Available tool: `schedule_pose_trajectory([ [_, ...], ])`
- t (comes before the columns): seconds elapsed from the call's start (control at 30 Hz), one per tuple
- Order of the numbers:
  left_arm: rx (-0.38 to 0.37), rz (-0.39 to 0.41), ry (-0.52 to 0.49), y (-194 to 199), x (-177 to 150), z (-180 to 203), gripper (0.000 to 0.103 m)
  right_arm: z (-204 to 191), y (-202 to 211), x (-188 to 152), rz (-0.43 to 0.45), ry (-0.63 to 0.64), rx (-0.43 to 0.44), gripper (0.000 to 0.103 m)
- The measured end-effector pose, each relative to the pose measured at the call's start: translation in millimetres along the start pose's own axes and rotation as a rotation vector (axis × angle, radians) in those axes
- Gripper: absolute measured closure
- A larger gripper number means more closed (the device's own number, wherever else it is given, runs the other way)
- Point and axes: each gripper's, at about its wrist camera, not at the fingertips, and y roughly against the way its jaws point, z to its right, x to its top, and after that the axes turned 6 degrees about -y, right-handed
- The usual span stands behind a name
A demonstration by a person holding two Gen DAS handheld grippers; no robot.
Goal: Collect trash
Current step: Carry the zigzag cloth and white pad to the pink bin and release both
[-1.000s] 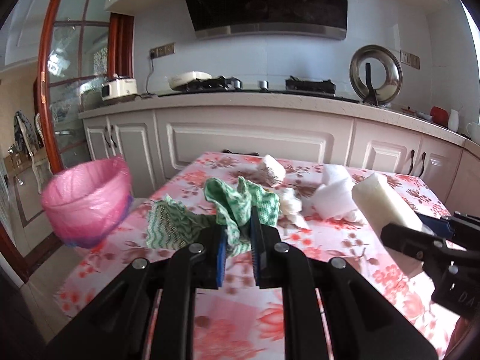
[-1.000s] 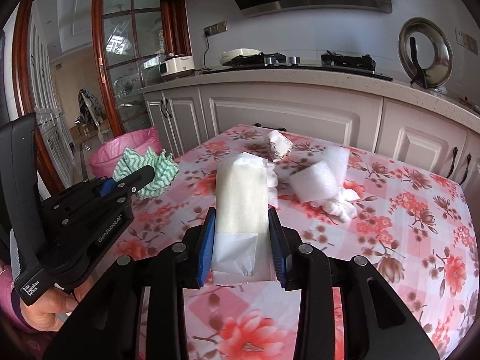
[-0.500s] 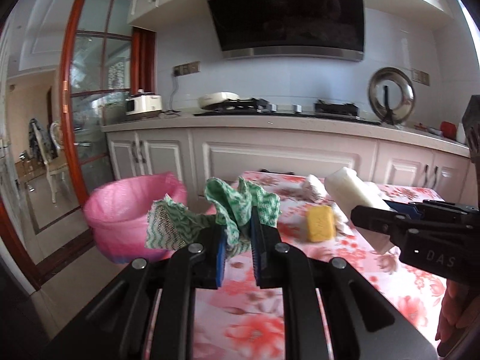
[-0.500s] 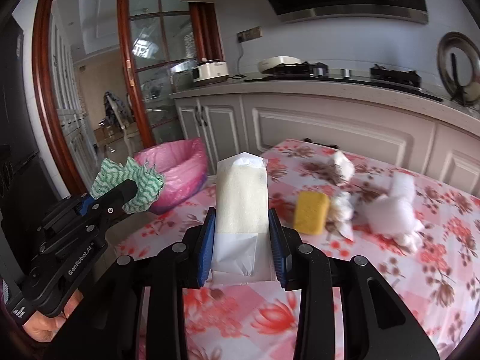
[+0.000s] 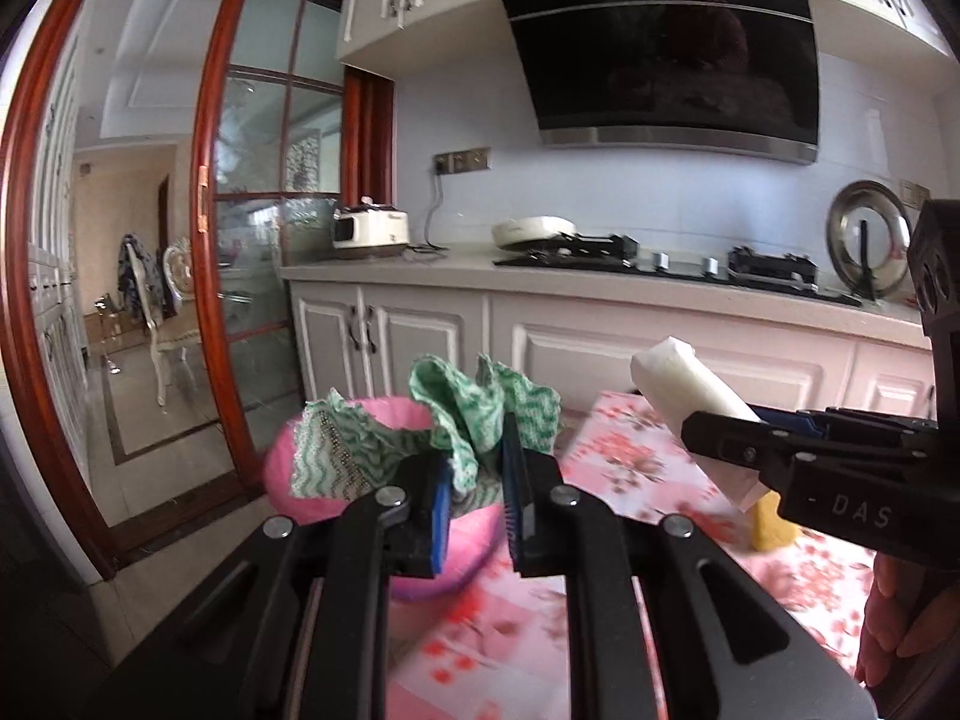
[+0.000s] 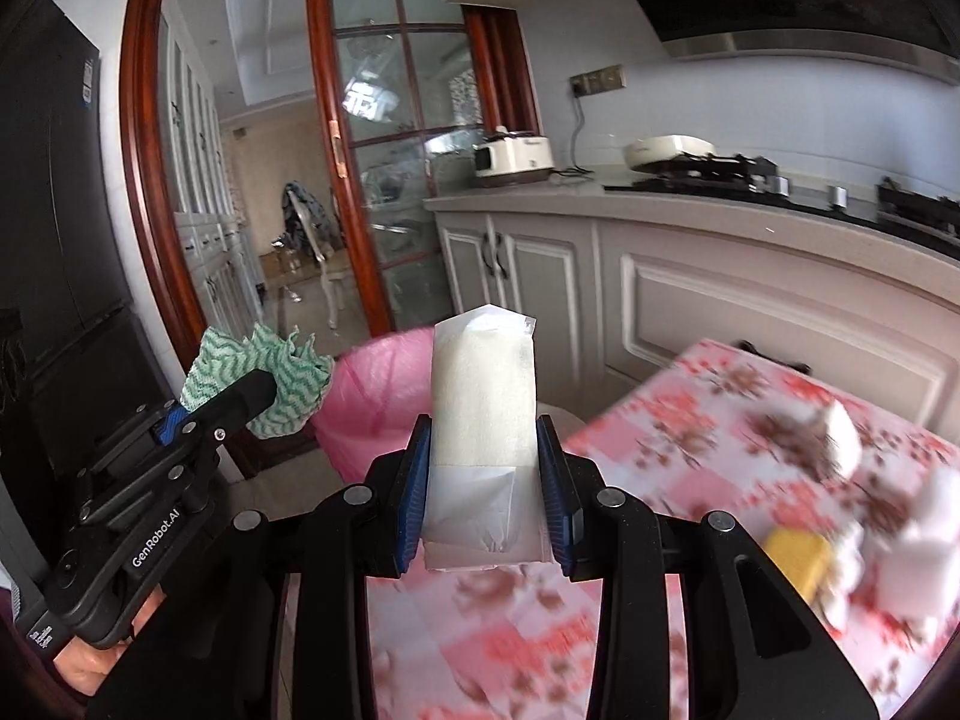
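Cloth (image 5: 480, 420) in left claw (image 5: 474, 501)

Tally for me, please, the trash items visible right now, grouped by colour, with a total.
Green: 1, the cloth held in the left gripper.
White: 4, the packet in the right gripper, plus three blurred lumps on the table.
Yellow: 1, the sponge.
Total: 6

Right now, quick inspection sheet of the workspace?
Surface: table with pink floral cloth.
Job's things: green rag and white wrapped pack held; pink-lined bin beside table.
Clutter: yellow sponge, white wads on table.
Grippers: left gripper shut on rag; right gripper shut on pack.
Cables: cord from wall socket behind cooker.
Surroundings: counter, stove, range hood, glass door.
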Motion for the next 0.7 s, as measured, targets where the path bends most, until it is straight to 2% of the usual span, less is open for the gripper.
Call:
schedule_pose_trajectory([
  [0.4, 0.05, 0.022, 0.028, -68, 17, -68, 0.089, -28, -84, 38, 0.018, 0.065, 0.07, 0.069],
  [0.7, 0.002, -0.047, 0.087, -142, 4, -106, 0.087, -29, -157, 47, -0.045, 0.089, 0.089, 0.069],
])
